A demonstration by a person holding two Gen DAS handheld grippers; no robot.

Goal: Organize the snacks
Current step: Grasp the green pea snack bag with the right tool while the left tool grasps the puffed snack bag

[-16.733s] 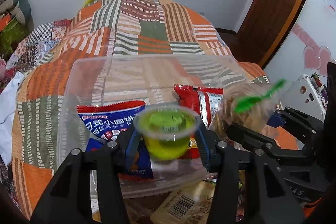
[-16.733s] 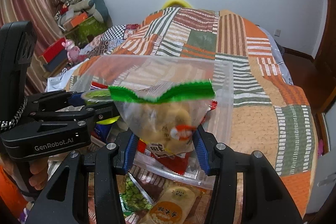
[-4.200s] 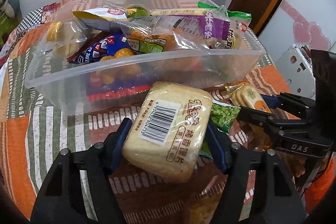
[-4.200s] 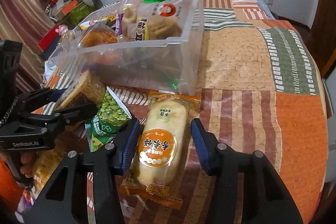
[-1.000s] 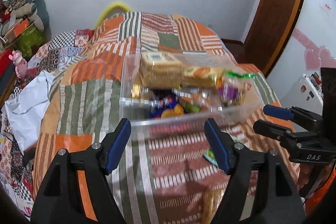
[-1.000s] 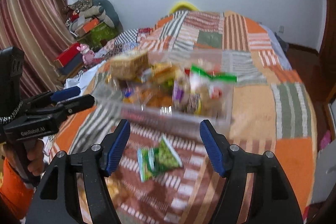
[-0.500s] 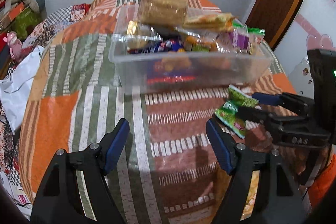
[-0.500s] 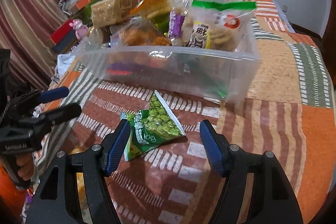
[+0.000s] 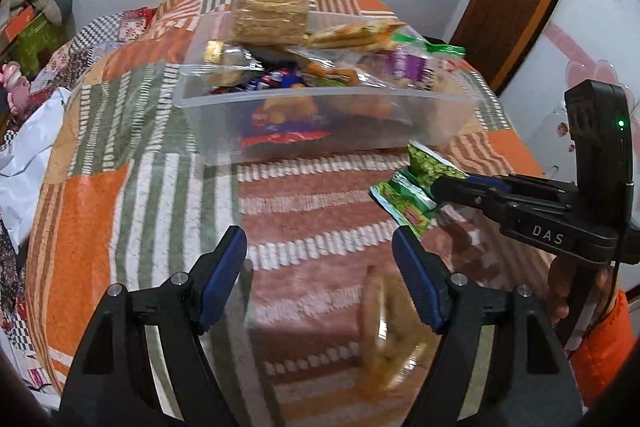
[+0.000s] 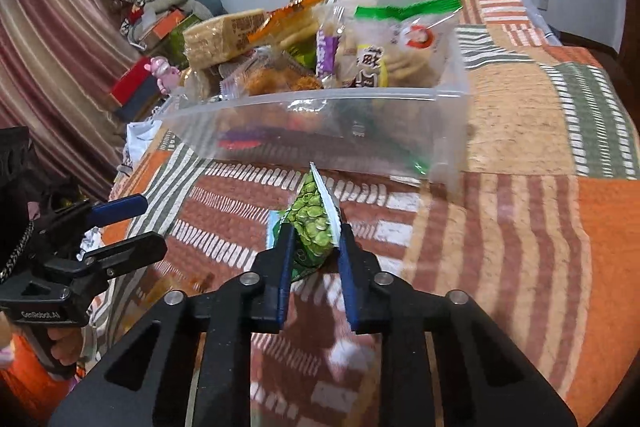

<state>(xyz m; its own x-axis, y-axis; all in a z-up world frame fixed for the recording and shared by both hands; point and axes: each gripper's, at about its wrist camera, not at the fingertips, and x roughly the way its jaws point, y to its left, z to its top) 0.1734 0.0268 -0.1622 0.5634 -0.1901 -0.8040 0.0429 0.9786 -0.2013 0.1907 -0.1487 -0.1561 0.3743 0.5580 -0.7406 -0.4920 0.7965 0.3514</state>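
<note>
The right claw [image 10: 314, 255] is closed on one green pea packet [image 10: 314, 223], pinching it on both sides just above the patchwork bed quilt [image 10: 520, 227], a little in front of the one clear plastic bin [image 10: 320, 123]. The left claw [image 9: 320, 259] is spread wide with nothing between its two blue pads, and one blurred yellowish snack pack [image 9: 390, 327] lies on the quilt beneath it. The bin is heaped with at least five wrapped snacks, a toast pack [image 9: 272, 17] topmost.

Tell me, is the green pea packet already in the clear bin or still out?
Out. The green pea packet is pinched in the right gripper, in front of the clear bin, above the quilt.
</note>
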